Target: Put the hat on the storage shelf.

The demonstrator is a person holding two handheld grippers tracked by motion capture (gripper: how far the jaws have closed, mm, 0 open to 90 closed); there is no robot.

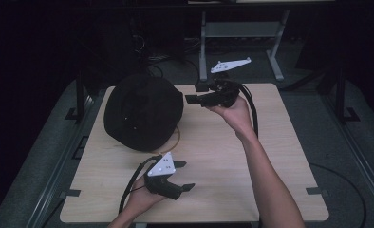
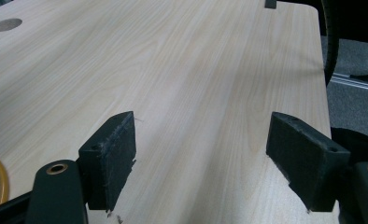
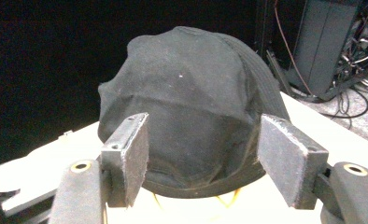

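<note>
Black bucket hat (image 1: 143, 111) resting on the wooden table's (image 1: 213, 142) far left, right gripper (image 1: 191, 99) wide-jawed and empty, aimed at it from just beside, left gripper (image 1: 185, 175) near the front edge, jaws wide, empty

Room: dim, near black beyond the table (image 1: 270, 156).
Table: lit from overhead, pale wood evenly bright.
Shadow: soft band across the table's far side in the left gripper view.
Hat (image 3: 191, 107): dark, grainy.
Glare: tabletop beside the hat washed out white.
Focus: near jaws slightly soft.
</note>
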